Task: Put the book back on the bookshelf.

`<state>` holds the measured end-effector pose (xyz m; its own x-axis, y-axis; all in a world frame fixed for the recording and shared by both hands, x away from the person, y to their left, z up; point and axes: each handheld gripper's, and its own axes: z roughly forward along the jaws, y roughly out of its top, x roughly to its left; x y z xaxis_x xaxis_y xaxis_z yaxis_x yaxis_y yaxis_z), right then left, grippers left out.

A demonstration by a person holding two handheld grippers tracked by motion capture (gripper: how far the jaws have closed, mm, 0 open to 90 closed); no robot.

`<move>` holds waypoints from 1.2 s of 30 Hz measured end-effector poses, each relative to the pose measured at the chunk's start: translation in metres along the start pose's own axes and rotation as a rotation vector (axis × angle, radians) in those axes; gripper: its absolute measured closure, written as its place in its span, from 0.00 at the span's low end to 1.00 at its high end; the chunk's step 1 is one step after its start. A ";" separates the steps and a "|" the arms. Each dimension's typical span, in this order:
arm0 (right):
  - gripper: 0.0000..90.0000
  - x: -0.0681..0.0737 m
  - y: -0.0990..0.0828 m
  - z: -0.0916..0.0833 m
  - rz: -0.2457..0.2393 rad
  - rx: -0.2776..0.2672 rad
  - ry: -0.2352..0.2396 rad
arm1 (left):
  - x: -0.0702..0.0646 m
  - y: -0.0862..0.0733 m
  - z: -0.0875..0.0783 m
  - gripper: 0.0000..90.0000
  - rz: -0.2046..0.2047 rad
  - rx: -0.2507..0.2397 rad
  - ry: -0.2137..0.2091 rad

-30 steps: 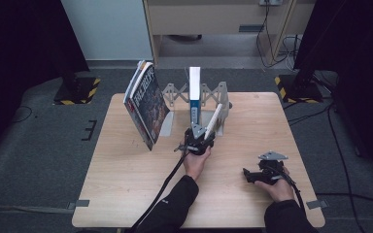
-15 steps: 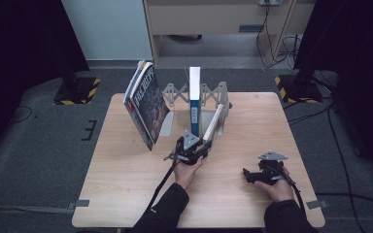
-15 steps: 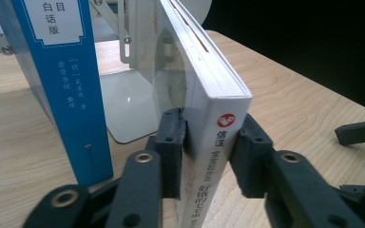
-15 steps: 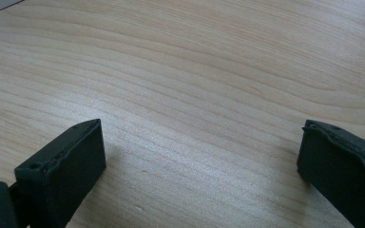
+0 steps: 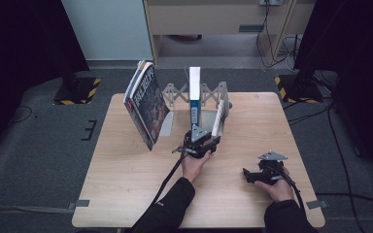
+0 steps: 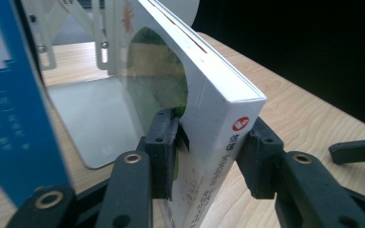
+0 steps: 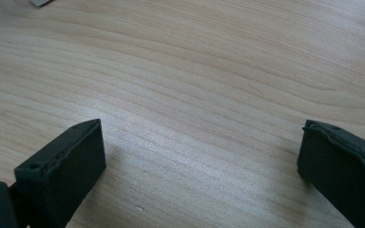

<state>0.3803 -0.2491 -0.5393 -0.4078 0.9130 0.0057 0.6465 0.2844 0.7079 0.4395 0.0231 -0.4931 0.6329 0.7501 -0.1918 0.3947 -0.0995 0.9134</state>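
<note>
A white book [image 5: 218,119] leans left inside a grey metal book rack [image 5: 175,92] at the back of the table. My left gripper [image 5: 204,139] holds its near lower corner. In the left gripper view the white book [image 6: 209,95] sits between the two black jaws, and my left gripper [image 6: 214,142] is shut on it, one jaw on the green cover and the other on the outer face. A blue and white book [image 5: 194,97] stands upright just left of it, the blue book [image 6: 9,109] close beside my jaws. My right gripper [image 5: 250,174] rests open on the table at the front right, and my right gripper [image 7: 199,156] has bare wood between its jaws.
A large illustrated book [image 5: 145,104] leans at the rack's left end, tilted toward the left. The wooden table [image 5: 126,184] has open surface at the front left. Cables trail from both grippers toward the person. Dark floor and black stands surround the table.
My left hand shifted slightly left and back again at the white book's lower corner. The book's lean looks about the same. The right gripper has stayed put.
</note>
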 end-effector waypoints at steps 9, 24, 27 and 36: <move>0.03 0.001 0.000 0.000 0.001 0.000 0.000 | 0.003 -0.002 0.000 0.63 0.005 0.024 -0.051; 0.03 0.001 0.000 0.000 0.000 0.000 0.000 | 0.003 0.005 0.014 0.61 0.029 0.045 -0.059; 0.03 0.001 0.000 0.000 0.001 0.000 0.001 | 0.004 0.003 0.008 0.64 0.031 0.047 -0.082; 0.03 0.001 0.000 0.000 -0.002 0.001 0.000 | 0.002 0.008 0.004 0.71 0.046 0.049 -0.109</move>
<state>0.3800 -0.2484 -0.5393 -0.4092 0.9124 0.0037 0.6460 0.2868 0.7075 0.4466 0.0207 -0.4878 0.7185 0.6690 -0.1901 0.3937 -0.1659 0.9041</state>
